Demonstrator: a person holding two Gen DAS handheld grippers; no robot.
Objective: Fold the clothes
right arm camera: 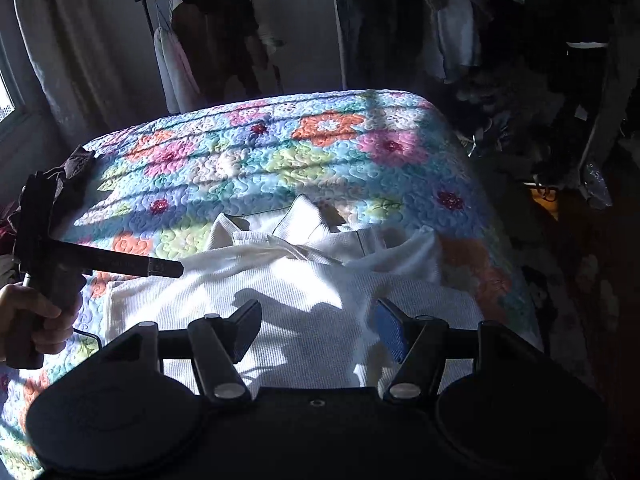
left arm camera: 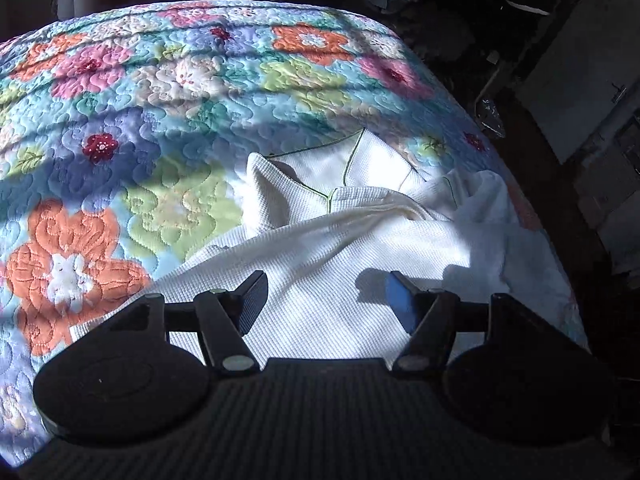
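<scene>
One white waffle-knit garment with thin green piping [left arm camera: 320, 248] lies on the near right part of a bed covered by a quilted floral spread in blue, orange, pink and green [left arm camera: 160, 112], its collar end pointing away from the cameras and its body reaching toward the near edge. Fabric at the right side is bunched in a loose heap, and a broad crease runs across the chest, so the piece is spread but not smoothed. No completed fold is evident in either view; judged from the present lie, the task is at an early stage, with sleeves, sides and the final fold outstanding. Left claw [left arm camera: 326, 300] hangs just over the lower body of the garment, jaws apart and widening, with nothing between the pads. Right claw [right arm camera: 316, 328] is likewise above the cloth, jaws apart and empty. In the right wrist view a hand [right arm camera: 36, 320] grips the handle of the left tool at the near left edge of the bed. Beyond the bed stands a dark clothes rail with hanging garments [right arm camera: 208, 20]; the surrounding room is dim.
</scene>
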